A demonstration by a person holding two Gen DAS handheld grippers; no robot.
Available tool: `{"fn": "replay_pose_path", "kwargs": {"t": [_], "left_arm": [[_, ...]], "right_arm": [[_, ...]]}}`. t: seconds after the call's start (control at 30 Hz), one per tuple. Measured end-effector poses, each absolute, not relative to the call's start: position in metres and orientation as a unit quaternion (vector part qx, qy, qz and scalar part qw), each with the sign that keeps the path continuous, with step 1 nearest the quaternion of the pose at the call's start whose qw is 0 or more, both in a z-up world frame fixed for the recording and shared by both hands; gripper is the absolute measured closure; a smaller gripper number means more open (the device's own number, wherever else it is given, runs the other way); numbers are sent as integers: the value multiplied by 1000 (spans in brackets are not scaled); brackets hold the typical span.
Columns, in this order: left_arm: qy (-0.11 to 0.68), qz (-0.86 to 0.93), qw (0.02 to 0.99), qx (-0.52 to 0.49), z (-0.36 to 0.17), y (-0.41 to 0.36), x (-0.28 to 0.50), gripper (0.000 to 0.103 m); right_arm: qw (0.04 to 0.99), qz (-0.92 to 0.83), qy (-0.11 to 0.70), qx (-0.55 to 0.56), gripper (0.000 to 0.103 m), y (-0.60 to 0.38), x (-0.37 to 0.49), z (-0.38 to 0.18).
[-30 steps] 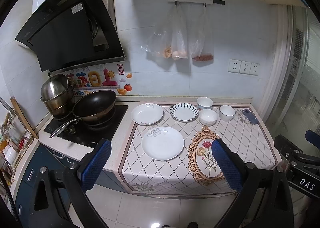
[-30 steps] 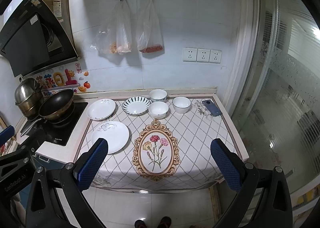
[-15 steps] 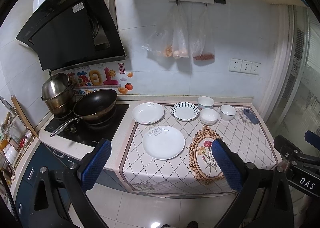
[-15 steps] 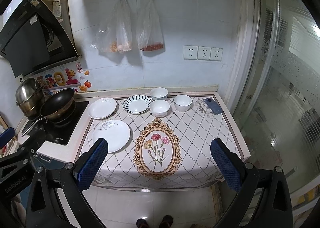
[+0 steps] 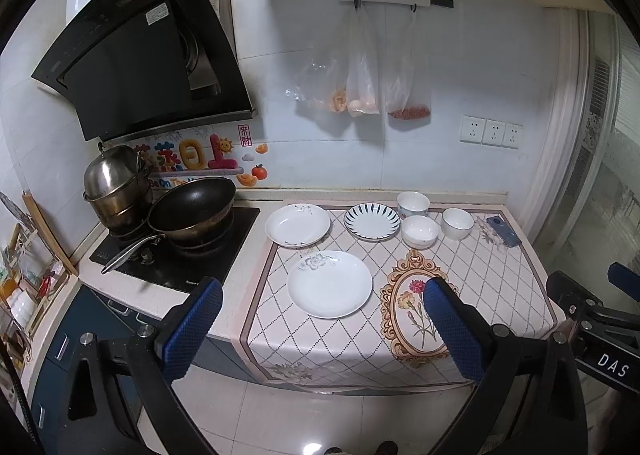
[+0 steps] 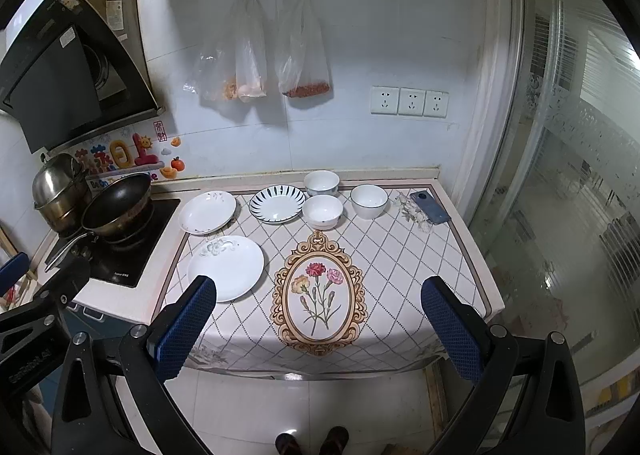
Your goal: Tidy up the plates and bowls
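you are holding both claws back from the counter, and nothing is being gripped: the left gripper is standing with its blue pads spread wide and empty, and the right gripper is standing the same way. the task's pieces are all lying on the patterned tablecloth in the middle of each frame: a large white plate nearest you at centre, a smaller white plate behind it to the left, a blue-striped plate just right of that, and three white bowls clustered toward the upper right of the cloth, close together. judging from this layout, stacking is not yet begun. you are probably doing best by approaching low and level, sliding one pad under a plate's rim rather than pinching from above, and keeping clear of the wok at centre left and the phone at the right edge.
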State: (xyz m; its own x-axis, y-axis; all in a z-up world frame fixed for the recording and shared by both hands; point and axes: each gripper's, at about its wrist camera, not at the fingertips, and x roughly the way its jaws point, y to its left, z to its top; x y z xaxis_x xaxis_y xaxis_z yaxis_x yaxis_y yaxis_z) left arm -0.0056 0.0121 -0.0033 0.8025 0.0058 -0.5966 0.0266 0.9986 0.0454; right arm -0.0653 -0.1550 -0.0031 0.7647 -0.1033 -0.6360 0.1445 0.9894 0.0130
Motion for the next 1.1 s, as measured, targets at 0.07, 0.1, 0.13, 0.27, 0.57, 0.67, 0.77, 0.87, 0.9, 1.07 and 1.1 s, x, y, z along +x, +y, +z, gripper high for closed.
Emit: {"fn": "replay_pose_path", "kwargs": {"t": [0.07,0.1,0.13,0.27,0.57,0.67,0.77,0.87,0.9,1.07,1.1], "left_arm": [[315,-5,949,25,-3,12,-5,0],[315,-5,949,25,-3,12,-5,0],[315,-5,949,25,-4,12,-5,0],[314,-5,949,26,-3,13,-5,0],[314,-6,949,26,-3,13,-4,0],[313,-6,949,26,-3,13,2,0],[313,-7,950,26,-3,13,4,0],[313,-8,949,27,-4,13,5,0],[312,-7,950,27,-4,13,5,0],[311,-7,950,27,-5,11,6,0],[311,-8,950,27,-4,11,7,0]], "right_arm": [[939,-67,336,31,0,-153,-65,-3],[939,-67,336,33,0,-154,-65,-3],[939,-67,336,33,0,-154,-64,-3],[939,-68,336,33,0,-154,-64,-3],[939,-66,337,33,0,-155,-63,-4],[939,-67,337,32,0,-155,-63,-4],[938,-68,337,32,0,-153,-62,-5],[938,-70,338,31,0,-154,-59,-5],[938,-70,338,30,0,-153,-58,-6],[938,-72,338,30,0,-154,-52,-5],[938,-72,338,31,0,-153,-51,-6]]}}
